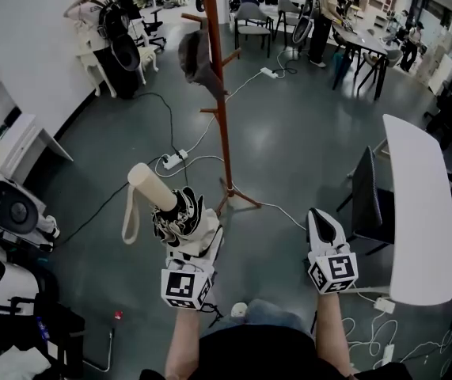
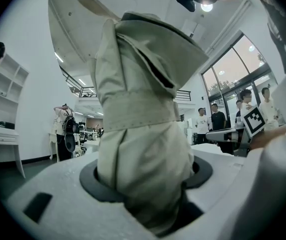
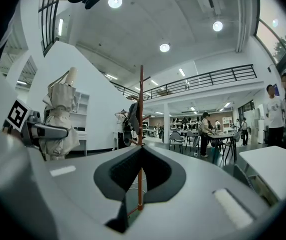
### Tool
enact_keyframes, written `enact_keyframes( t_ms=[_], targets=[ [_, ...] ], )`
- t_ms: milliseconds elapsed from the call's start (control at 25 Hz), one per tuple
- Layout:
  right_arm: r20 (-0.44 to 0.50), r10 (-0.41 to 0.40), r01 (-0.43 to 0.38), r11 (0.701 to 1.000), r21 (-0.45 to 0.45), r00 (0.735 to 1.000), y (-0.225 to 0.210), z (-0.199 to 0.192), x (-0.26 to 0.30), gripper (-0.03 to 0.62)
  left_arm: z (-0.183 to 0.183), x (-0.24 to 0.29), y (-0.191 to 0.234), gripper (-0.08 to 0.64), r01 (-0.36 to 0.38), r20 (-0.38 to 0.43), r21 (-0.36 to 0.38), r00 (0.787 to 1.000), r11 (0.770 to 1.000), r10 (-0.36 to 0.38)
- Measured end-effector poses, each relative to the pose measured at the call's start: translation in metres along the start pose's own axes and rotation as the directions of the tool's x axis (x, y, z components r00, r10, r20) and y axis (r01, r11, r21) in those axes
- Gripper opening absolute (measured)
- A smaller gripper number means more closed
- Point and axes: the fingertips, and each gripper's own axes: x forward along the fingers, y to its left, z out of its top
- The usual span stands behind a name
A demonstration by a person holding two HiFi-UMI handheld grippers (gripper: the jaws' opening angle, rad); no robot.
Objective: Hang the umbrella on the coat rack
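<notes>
Folded beige umbrella with patterned canopy: grasped by left claw, handle up, at 6 o'clock of red-brown wooden coat rack, well apart. Right claw clenched, empty.

Judgement: carry forward, loop strap over a free peg.

Grey floor, cables; white table at 3 o'clock.

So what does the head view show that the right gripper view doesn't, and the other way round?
Only the head view: the power strip on the floor, and the right gripper from outside, with its marker cube.

Only the right gripper view: the ceiling lights, the balcony railing, and a look along its own fingers, which hold nothing.

Both: the coat rack, the umbrella held in the left gripper, the white table and people at the back.
</notes>
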Motion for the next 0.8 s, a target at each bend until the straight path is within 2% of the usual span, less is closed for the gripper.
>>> enact_keyframes(
  t_ms=[360, 800],
  targets=[
    [-0.012, -0.009, 0.010, 1.000, 0.018, 1.000, -0.005, -0.004, 0.009, 0.006, 0.001, 0.009, 0.013, 0.287, -0.005, -0.004, -0.005, 1.000, 1.000, 0.005],
    [-0.007, 0.020, -0.020, 0.999, 0.031, 1.000, -0.016, -0.010, 0.060, 0.006, -0.004, 0.049, 0.031, 0.287, -0.009, -0.014, 0.007, 1.000, 1.000, 0.009]
  ],
)
